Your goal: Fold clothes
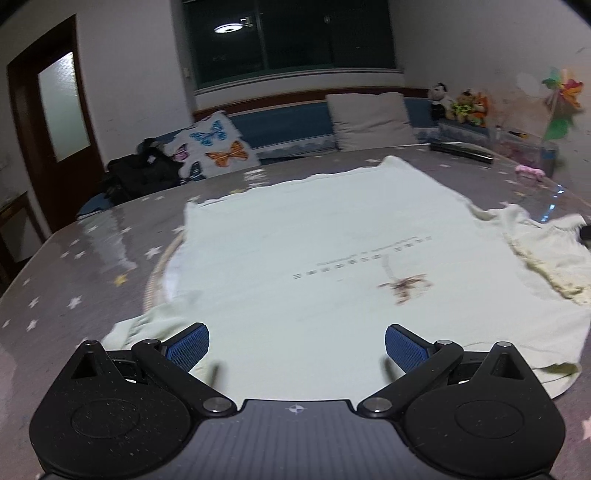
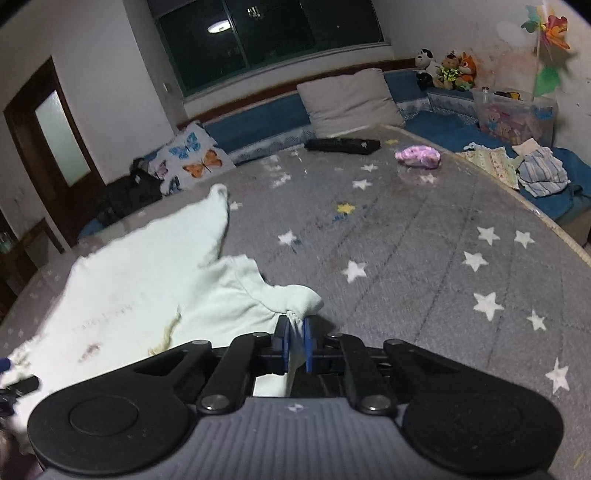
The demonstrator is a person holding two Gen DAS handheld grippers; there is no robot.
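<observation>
Ahead of you the grey star-print bench (image 2: 424,240) carries a pink plush toy (image 2: 418,156) and, near its far edge, a long black case (image 2: 343,144). Beyond it you have a beige cushion (image 2: 349,103), a butterfly-print pillow (image 2: 192,158) beside a black bag (image 2: 129,192), 3 stuffed toys (image 2: 445,70) in the corner, a clear toy bin (image 2: 513,114), and a pinwheel (image 2: 550,33).

Soft matt cloth shirt (image 1: 314,266), kinda glossy starry tablecloth (image 1: 74,280), ribbed blue gripper pads (image 1: 188,347), matt black plastic.
</observation>
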